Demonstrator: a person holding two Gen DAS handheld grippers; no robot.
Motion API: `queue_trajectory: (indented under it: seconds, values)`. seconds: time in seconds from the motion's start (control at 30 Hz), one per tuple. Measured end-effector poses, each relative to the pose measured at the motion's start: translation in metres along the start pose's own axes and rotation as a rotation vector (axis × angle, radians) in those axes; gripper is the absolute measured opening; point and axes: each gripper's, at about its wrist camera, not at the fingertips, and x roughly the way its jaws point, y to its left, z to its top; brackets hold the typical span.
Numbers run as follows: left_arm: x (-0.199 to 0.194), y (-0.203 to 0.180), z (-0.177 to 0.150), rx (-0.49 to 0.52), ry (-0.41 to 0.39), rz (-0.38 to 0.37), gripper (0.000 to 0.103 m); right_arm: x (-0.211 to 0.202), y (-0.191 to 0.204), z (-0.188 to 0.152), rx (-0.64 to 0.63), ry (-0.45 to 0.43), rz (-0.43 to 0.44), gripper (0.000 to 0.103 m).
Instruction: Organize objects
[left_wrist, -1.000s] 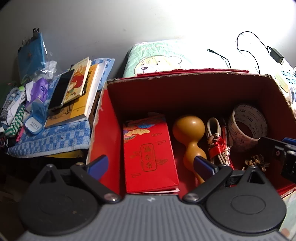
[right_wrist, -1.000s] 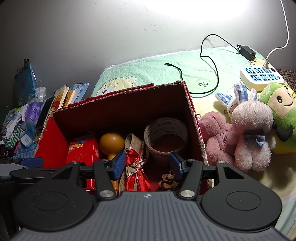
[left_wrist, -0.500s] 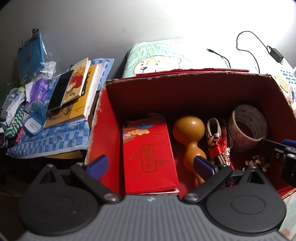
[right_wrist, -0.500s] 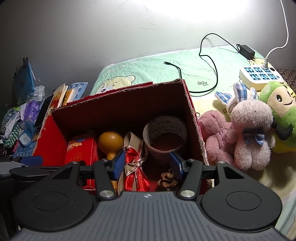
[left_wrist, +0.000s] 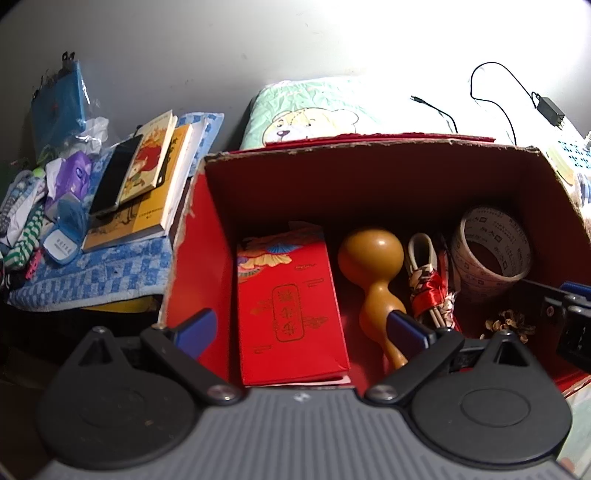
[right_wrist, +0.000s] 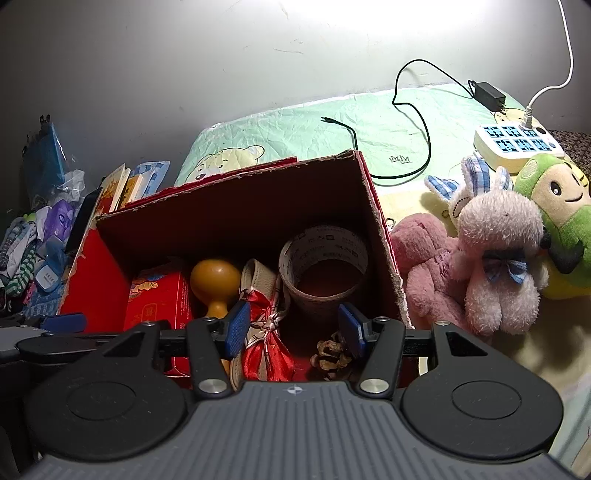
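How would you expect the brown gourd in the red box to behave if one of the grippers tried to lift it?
The gourd looks glossy and rounded, so the pads may slip on its bulbs; its narrow waist seems the surest hold. It probably is stiff and hollow-light. Lying on its side between the red packet and a ribboned bundle, it could roll once nudged.

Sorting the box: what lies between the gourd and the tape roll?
A red-ribboned bundle lies between gourd and tape roll, clearest in the left wrist view.
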Motion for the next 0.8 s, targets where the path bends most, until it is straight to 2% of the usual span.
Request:
queue_trajectory:
  seconds: [0.8]
  values:
    - [-0.0025, -0.002, 0.0009, 0.013, -0.025, -0.001, 0.099, -0.0001, -0.0027, 0.0012, 0.009, -0.005, -0.008, 0.056]
